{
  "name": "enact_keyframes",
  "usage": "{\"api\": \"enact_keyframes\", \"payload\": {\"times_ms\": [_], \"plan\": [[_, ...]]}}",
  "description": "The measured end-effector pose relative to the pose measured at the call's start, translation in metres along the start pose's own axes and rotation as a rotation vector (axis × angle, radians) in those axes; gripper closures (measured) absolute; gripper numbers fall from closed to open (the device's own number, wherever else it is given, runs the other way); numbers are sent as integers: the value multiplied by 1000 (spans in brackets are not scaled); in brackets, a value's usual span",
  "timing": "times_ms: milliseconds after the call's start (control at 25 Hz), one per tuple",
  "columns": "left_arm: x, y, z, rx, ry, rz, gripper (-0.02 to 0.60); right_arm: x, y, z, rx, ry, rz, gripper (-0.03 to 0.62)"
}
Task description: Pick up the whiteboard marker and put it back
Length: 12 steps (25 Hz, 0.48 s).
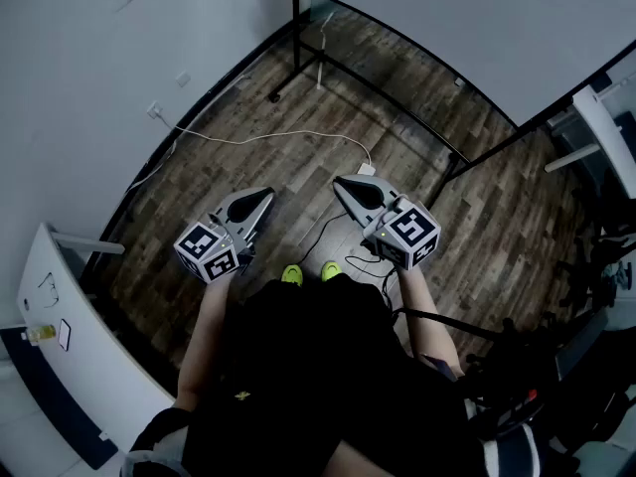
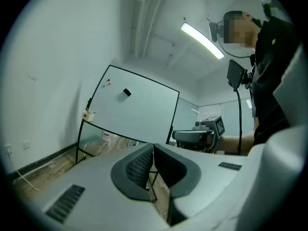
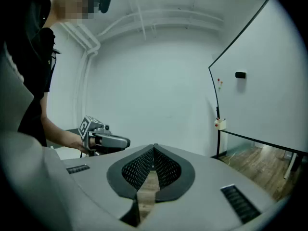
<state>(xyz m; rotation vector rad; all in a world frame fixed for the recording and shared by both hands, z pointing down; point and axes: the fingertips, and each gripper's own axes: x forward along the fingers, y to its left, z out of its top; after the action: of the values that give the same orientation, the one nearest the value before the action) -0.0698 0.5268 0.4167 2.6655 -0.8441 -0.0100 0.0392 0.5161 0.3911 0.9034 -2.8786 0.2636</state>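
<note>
My left gripper (image 1: 266, 195) and right gripper (image 1: 339, 182) are held side by side at waist height over the wooden floor, both pointing toward the whiteboard (image 1: 477, 28). Each one's jaws meet at the tips with nothing between them, as the left gripper view (image 2: 153, 146) and the right gripper view (image 3: 154, 147) show. A small white holder with a red spot (image 2: 88, 114) (image 3: 220, 123) hangs on the board's left post. On the board sit a black block (image 2: 126, 92) and small red dots (image 2: 108, 82). I cannot make out a whiteboard marker in any view.
A white cable (image 1: 258, 137) runs across the floor to a plug (image 1: 366, 169) just ahead of the grippers. The board's black stand legs (image 1: 298, 68) reach onto the floor. A white desk (image 1: 60, 336) is at my left, and dark equipment (image 1: 586, 266) at my right.
</note>
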Motion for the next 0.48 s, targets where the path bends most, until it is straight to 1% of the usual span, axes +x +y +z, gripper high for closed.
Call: {"api": "enact_keyframes", "payload": {"times_ms": [240,360,480], "plan": [[6,7,-4,9,12,54,581,-20,-32,-4,24,-4,13,575],[12,11,-2,1,-12,88,581,-31,-53,-13,-29,49,-23,574],[19,15,2,8,-27,111,581,-38,-75,-21,-79,92,-54,574]]}}
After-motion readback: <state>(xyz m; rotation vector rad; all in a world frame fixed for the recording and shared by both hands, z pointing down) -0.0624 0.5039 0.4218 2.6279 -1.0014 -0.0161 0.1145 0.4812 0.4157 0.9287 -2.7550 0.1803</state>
